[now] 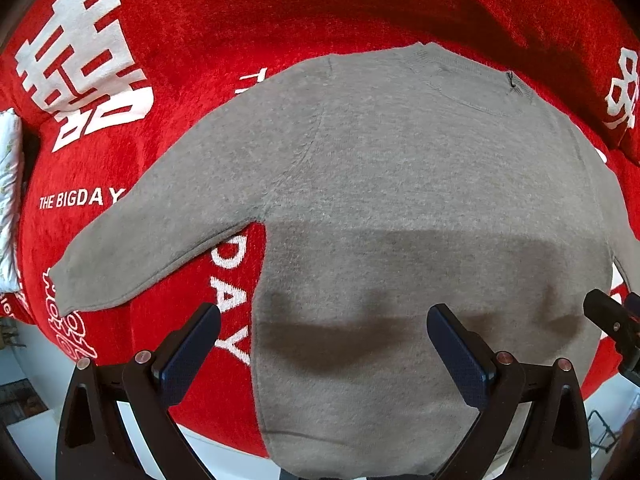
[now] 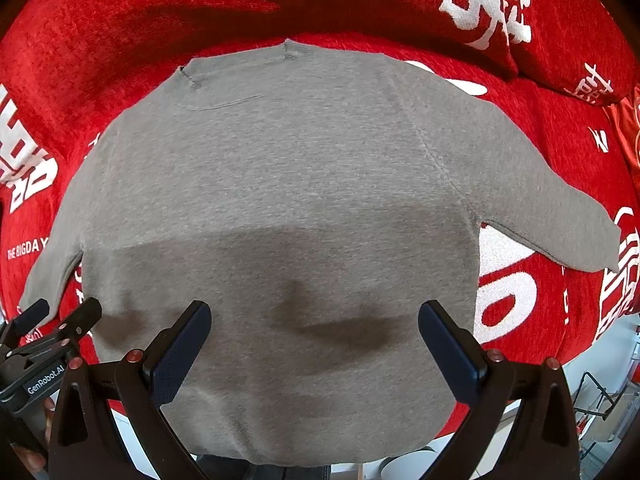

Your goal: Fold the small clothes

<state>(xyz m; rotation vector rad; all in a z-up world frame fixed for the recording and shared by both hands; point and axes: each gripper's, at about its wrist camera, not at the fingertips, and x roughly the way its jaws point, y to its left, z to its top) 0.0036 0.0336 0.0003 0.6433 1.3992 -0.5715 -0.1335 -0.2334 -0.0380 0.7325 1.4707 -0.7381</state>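
We see the grey sweater (image 1: 400, 200) spread mid-frame on the red blanket (image 1: 200, 20), our left gripper (image 1: 324, 320) and right gripper (image 2: 314, 316) gaping wide, holding nothing

A grey sweater (image 2: 280, 184) lies spread flat on a red blanket (image 2: 560, 152) printed with white characters, its neck at the far side and its hem hanging over the near edge. One sleeve (image 2: 552, 204) stretches out to the right, the other (image 2: 56, 256) slants down at the left. The right tongs (image 2: 314, 340) hover over the lower body of the sweater, jaws wide apart with nothing between them. The left tongs (image 2: 60, 312) show at the lower left edge, near the left sleeve's cuff
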